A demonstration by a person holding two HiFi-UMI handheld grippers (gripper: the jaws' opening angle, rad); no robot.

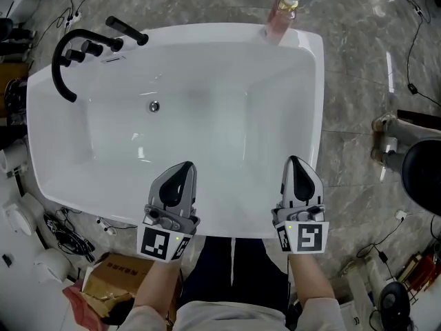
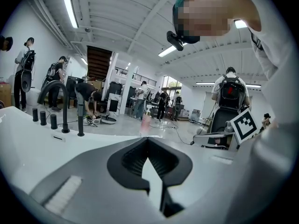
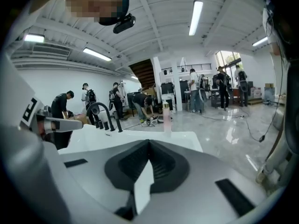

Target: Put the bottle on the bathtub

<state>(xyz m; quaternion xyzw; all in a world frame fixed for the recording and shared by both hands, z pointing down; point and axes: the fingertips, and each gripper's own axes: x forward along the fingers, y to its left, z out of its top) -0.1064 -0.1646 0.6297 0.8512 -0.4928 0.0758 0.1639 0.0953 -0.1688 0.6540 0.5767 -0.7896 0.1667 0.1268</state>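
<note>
Head view, looking steeply down on a white bathtub that stands on a grey marbled floor.

The pink bottle with a white pump top stands upright on the bathtub's rim, at the far right corner, touching nothing but the rim. In the right gripper view the same bottle shows upright at the far edge of the rim, beyond the closed tips.

A black arched faucet with its handles is mounted on the far left corner of the bathtub. The round drain lies in the basin floor, toward the faucet end.

The left tongs reach over the bathtub's near rim, left of its middle. Their own view shows the two jaws drawn together, tips meeting, with nothing between them.

The right tongs reach over the near rim toward the bathtub's right side, well apart from the bottle. Their jaws are likewise pressed together and empty.

A brown cardboard box sits on the floor just outside the bathtub's near left corner. Several people stand or bend in the hall beyond the far side of the bathtub.
</note>
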